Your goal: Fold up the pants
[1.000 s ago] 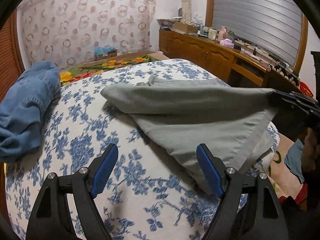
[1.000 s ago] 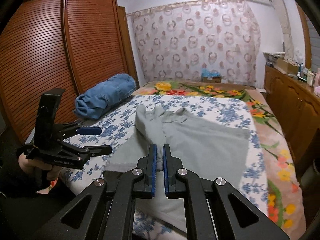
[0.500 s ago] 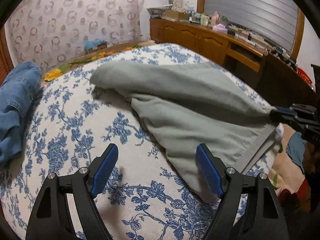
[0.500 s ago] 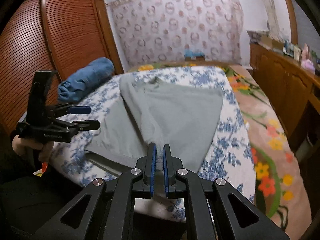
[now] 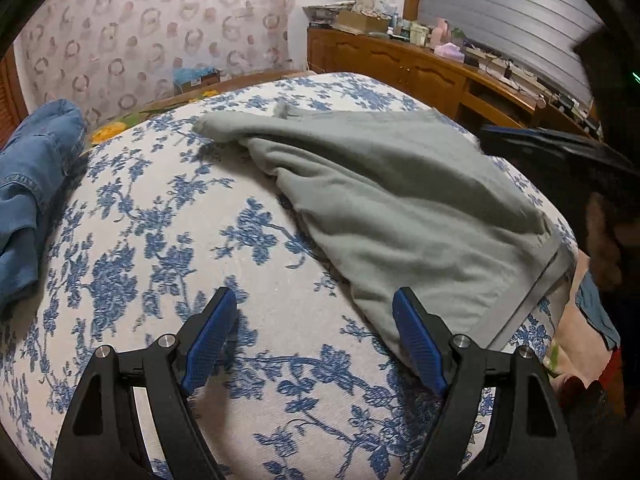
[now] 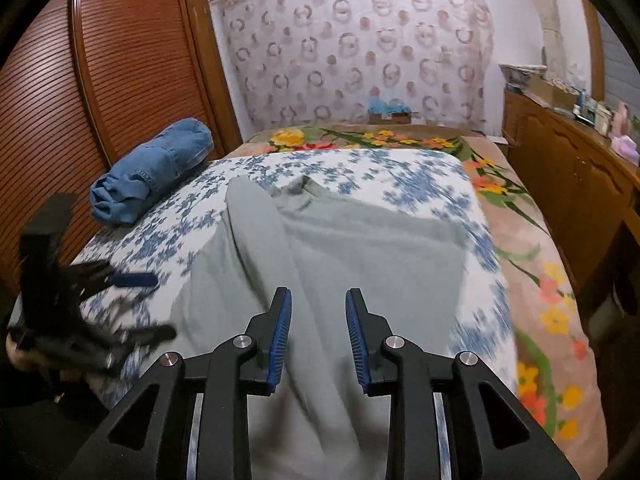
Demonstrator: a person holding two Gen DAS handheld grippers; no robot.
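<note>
Pants: we saw the grey pants [image 6: 360, 248] lying on the bed [image 5: 168, 240], right of the jeans [image 6: 152, 172].
Left claw [image 5: 312, 340]: spread, empty, beside the pants' hem.
Right claw [image 6: 318, 336]: just parted, pads off the cloth.
Handling: soft, limp; we judged the waistband the best hold.

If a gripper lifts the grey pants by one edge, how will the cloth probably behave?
The grey pants would probably go limp and hang down, since they already lie in soft rumpled folds. The knit looks matte, so slipping from the ribbed blue pads seems unlikely. They drape over the bed edge, so a pull may drag the whole garment.
</note>
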